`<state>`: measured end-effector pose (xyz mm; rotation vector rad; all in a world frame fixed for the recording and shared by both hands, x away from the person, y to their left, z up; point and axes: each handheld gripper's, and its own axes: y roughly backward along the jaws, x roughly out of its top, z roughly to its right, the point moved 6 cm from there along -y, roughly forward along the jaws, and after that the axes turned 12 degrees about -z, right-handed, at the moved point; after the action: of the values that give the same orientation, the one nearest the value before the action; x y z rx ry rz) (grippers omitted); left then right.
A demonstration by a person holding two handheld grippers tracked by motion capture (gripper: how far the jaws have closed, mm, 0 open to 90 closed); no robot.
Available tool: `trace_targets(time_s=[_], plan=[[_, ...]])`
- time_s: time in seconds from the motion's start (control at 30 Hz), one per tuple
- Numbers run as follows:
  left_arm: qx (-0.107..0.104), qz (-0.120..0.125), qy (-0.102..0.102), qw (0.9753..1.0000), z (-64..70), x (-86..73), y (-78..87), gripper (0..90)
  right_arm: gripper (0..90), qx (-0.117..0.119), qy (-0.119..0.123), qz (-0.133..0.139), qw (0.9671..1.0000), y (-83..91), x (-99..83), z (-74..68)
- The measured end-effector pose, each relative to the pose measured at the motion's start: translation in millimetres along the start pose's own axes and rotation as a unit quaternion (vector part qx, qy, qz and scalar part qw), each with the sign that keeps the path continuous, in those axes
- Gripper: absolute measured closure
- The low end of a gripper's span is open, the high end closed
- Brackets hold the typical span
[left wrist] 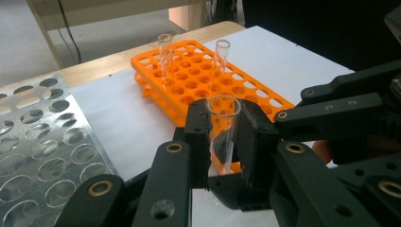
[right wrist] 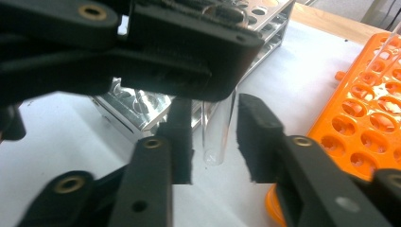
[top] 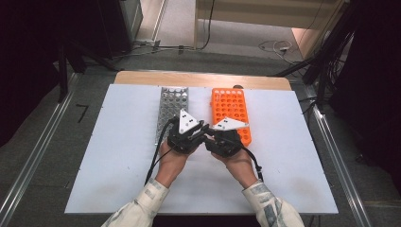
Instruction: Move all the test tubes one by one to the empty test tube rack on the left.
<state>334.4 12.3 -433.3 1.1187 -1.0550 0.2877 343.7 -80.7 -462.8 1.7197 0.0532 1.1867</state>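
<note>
Currently the left hand-held gripper (left wrist: 222, 142) is clamped on an upright glass tube (left wrist: 223, 130) between the metal rack (top: 171, 111) and orange rack (top: 231, 111), above the surface (top: 118, 142). Opposite, the right hand-held gripper (right wrist: 215, 142) stands apart around the tube's bottom. Likely a handover: the right must close before the left lets go.
</note>
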Motion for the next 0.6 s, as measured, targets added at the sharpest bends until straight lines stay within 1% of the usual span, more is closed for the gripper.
trace_targets(time_s=[0.07,0.2,0.33,0.43,0.6], plan=[[0.002,0.005,0.010,0.9999,-2.5,2.0,0.6,75.1,51.3,0.003,0.000,0.000,1.0000,1.0,-0.6,1.1],[0.005,0.008,0.024,0.9997,-10.5,5.9,1.1,75.1,44.5,0.005,-0.005,-0.004,1.0000,2.2,-3.4,4.6],[0.008,0.008,0.036,0.9993,-18.2,8.5,1.6,75.0,41.0,0.005,-0.010,-0.007,0.9999,4.1,-5.5,8.6],[0.014,0.008,0.041,0.9991,-23.7,10.4,2.4,75.0,36.7,0.006,-0.016,-0.007,0.9998,5.9,-6.0,10.8],[0.024,0.014,0.049,0.9984,-32.7,14.1,6.0,75.0,34.0,0.003,-0.021,-0.010,0.9997,7.3,-7.0,13.9]])
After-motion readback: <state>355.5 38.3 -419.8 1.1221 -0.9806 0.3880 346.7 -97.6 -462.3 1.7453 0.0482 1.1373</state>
